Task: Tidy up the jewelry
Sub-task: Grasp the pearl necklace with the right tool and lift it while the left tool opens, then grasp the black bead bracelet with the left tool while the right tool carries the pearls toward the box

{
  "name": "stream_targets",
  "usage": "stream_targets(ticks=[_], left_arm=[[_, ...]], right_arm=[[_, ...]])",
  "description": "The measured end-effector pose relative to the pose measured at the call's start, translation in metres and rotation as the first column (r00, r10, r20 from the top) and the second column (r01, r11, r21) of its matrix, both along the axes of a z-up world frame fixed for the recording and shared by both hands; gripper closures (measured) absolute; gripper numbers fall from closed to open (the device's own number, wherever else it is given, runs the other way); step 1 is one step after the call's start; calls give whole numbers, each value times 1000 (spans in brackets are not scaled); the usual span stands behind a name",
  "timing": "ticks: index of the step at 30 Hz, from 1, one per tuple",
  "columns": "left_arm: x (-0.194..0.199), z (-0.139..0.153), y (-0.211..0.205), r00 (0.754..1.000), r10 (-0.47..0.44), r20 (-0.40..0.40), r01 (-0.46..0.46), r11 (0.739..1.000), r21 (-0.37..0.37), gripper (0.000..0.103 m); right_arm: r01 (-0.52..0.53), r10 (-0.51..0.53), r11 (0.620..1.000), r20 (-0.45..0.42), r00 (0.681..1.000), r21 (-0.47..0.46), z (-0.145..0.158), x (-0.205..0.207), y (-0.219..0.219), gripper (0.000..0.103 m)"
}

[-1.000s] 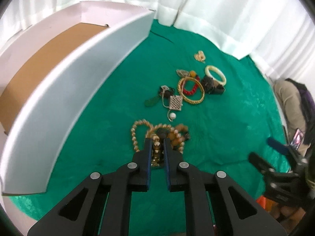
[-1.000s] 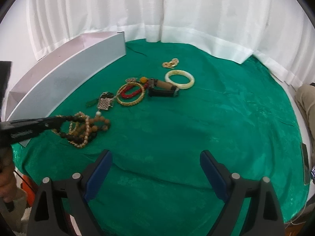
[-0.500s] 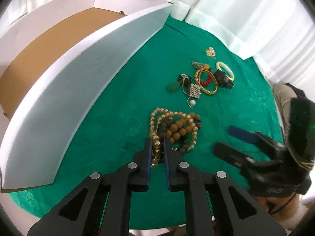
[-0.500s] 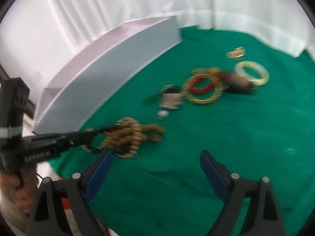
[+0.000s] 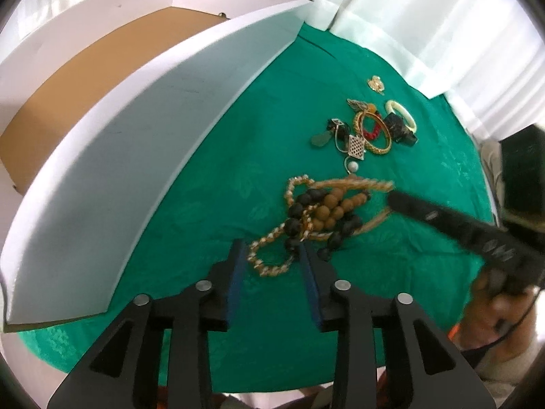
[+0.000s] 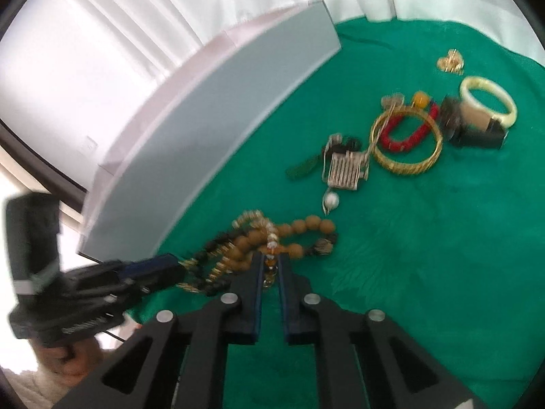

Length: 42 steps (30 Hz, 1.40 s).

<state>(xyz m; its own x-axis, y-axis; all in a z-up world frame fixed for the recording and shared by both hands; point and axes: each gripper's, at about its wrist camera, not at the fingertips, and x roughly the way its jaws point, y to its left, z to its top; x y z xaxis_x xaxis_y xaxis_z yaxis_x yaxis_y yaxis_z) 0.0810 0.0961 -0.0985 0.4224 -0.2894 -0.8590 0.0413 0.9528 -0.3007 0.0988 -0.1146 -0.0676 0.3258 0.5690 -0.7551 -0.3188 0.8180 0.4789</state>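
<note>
A tangle of bead necklaces (image 5: 320,214), gold, brown and black, lies on the green cloth (image 5: 211,204). My left gripper (image 5: 272,255) is open, its jaws either side of a gold chain loop at the tangle's near end. My right gripper (image 6: 270,262) is shut on a gold bead strand of the same tangle (image 6: 272,238). It enters the left wrist view (image 5: 395,199) from the right. The left gripper shows in the right wrist view (image 6: 177,267) at the tangle's left.
A white box with a cardboard floor (image 5: 102,78) stands along the left. Farther back lie a gold bangle (image 5: 374,133), red beads, a cream bangle (image 5: 402,116), a square mesh pendant (image 5: 356,146) and a small gold piece (image 5: 376,83).
My left gripper has let go of the bead strand and opened. My right gripper swung in from the right and shut on a gold strand of the tangle.
</note>
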Motion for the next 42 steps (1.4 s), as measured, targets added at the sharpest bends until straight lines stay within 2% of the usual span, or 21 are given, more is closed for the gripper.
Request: stream_targets(ticks=[2, 12, 17, 24, 30, 37, 42], left_arm=[[-2, 1, 1, 1000, 4, 2, -4, 1000, 3, 63], [-11, 7, -6, 1000, -9, 19, 8, 1000, 30, 62], [-15, 8, -9, 1000, -14, 23, 13, 999, 42, 62], [-23, 14, -10, 999, -15, 37, 13, 999, 44, 62], [-28, 18, -14, 998, -23, 54, 20, 998, 52, 57], [-15, 19, -35, 996, -66, 65, 65, 998, 20, 57], [15, 13, -85, 977, -187, 104, 186, 982, 25, 57]], right_arm=[[0, -1, 1000, 26, 1000, 27, 12, -1, -7, 95], [10, -27, 995, 180, 983, 97, 87, -8, -33, 95], [10, -41, 993, 271, 962, 114, 129, -15, -43, 95], [-26, -18, 993, 357, 934, 117, 172, -23, -41, 95], [-9, -57, 990, 461, 885, 140, 211, -31, -50, 95], [7, -88, 987, 512, 854, 159, 234, -52, -70, 95], [47, -123, 986, 515, 848, 159, 230, -61, -87, 95]])
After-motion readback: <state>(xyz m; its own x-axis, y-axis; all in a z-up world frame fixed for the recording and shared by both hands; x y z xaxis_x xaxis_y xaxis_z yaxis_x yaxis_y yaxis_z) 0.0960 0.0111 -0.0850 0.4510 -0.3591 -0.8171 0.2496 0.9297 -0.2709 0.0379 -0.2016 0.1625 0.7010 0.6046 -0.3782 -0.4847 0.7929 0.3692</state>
